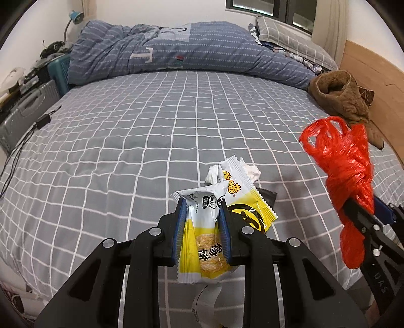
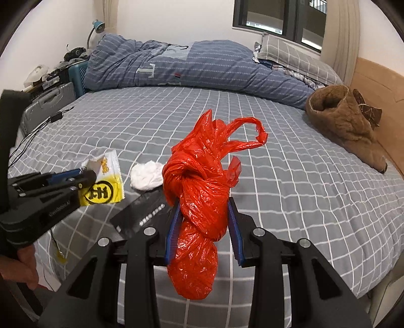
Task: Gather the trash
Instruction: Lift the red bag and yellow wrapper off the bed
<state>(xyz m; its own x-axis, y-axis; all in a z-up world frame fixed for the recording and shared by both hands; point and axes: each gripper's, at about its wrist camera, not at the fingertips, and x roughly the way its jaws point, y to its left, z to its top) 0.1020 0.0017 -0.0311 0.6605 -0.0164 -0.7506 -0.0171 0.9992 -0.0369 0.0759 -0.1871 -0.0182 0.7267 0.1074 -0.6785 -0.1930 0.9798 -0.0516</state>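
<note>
Two grippers are in view: the left gripper (image 1: 202, 214) at 6 o'clock in its own wrist view, and the right gripper (image 2: 204, 219) at 6 o'clock in its own.

Snack wrappers number two, both yellow and white: one wrapper (image 1: 202, 242) at 6 o'clock, and a second wrapper (image 1: 242, 199) just beside it toward 5 o'clock.

There is one red plastic bag (image 2: 199, 201), one crumpled white tissue (image 2: 147, 178) at 9 o'clock of the bag, and one black packet (image 2: 141, 214) at 8 o'clock.

Further off: one bed (image 1: 151, 126), one blue quilt (image 1: 176, 53) at 12 o'clock, one pillow (image 1: 290, 37) at 1 o'clock, one brown garment (image 1: 346, 101) at 3 o'clock, one lamp (image 1: 74, 19) at 11 o'clock.
</note>
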